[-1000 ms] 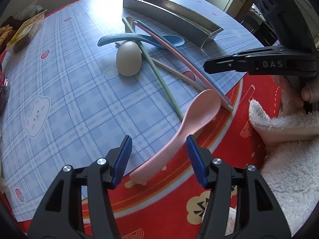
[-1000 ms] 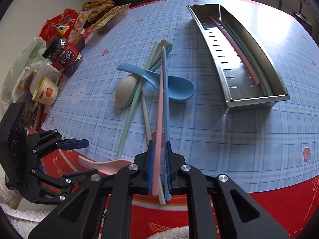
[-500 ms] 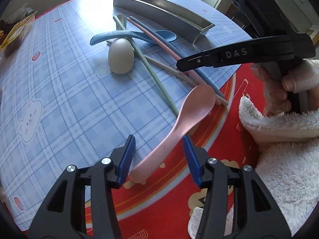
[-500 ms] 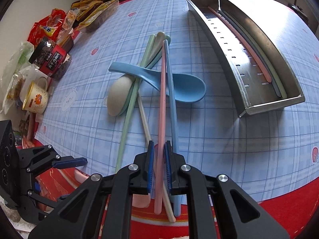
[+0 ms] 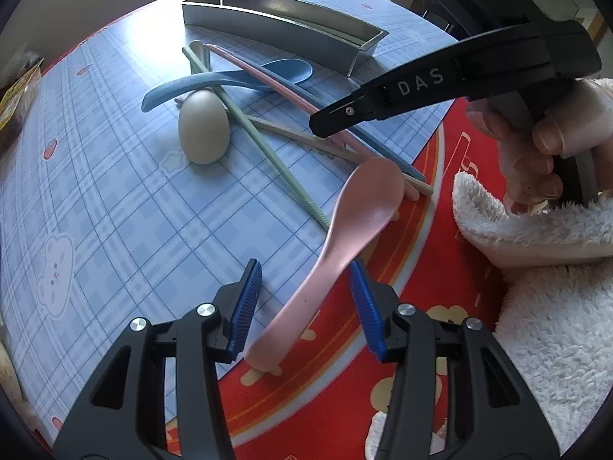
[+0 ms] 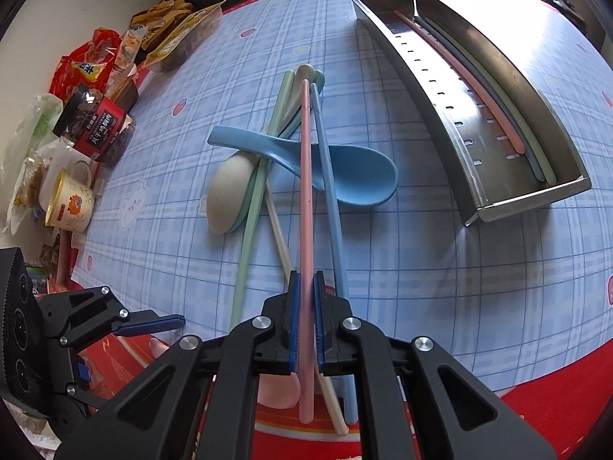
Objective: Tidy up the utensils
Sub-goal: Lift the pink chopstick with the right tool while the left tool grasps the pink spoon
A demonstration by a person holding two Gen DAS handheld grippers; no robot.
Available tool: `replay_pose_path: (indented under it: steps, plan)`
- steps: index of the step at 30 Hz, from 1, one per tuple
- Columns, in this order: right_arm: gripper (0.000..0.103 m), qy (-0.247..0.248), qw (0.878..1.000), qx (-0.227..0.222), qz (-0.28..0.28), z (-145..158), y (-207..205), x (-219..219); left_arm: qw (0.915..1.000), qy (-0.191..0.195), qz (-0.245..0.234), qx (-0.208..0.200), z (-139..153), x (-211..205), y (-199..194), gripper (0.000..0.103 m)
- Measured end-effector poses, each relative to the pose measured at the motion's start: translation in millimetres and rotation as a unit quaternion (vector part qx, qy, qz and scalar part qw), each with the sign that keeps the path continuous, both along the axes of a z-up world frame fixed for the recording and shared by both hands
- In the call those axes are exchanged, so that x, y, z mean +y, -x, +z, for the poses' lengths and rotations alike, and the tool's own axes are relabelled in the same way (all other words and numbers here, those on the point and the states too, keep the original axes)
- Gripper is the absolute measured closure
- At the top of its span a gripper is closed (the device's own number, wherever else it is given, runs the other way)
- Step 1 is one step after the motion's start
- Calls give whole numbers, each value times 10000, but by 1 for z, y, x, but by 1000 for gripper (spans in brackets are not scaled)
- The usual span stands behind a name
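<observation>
My right gripper [image 6: 306,322] is shut on the near end of a pink chopstick [image 6: 305,176], which runs away across a blue spoon [image 6: 345,180]. A blue chopstick [image 6: 333,211], a cream chopstick [image 6: 279,234] and a green chopstick [image 6: 249,222] lie beside it, with a beige spoon [image 6: 226,195] to the left. My left gripper [image 5: 306,306] stands open astride the handle of a pink spoon [image 5: 360,207], its pads close to the handle but not pressing it. The metal tray [image 6: 479,207] at the far right holds three chopsticks.
A mug [image 6: 71,207], a jar [image 6: 95,130] and snack packets [image 6: 153,42] crowd the table's left side. The blue plaid mat [image 5: 115,211] ends at a red cloth [image 5: 325,402] by the near edge. A hand in a white fluffy sleeve [image 5: 536,268] holds the right gripper [image 5: 318,126].
The right jaws closed tighter, now onto the pink chopstick alone. The left jaws narrowed a little around the pink spoon's handle. Both views rolled slightly.
</observation>
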State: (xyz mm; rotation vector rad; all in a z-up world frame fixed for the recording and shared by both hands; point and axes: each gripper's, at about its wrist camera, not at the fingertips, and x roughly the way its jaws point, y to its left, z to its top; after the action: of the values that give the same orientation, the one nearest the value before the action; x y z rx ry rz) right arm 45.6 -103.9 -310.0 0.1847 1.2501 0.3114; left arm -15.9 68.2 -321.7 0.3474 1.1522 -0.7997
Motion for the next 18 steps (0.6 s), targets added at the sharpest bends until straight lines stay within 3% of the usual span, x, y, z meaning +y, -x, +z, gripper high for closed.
replay_pose_path:
  steps: [3,4,7,13,18]
  plan:
    - [96,-16,10000,-20,-28,2,1,-2,9999,-87,-94,-34,0,-7,-3,63]
    - [96,-28,10000,-31,-40,2,2,-4,9999,-127,-94,-49,0,-10,-4,74]
    - [96,-55,9999,-72,-79,5,3,-7,9998,24,53,184,-2,-9,-12,91]
    - [96,-73,9998,-145,-114,8,6,-13,9905,608,1025,687,-8,21,-26,92]
    - [96,-140,9998,-129,-116,7,12,-15,9662,1273,1986,1039,-10,51,-29,92]
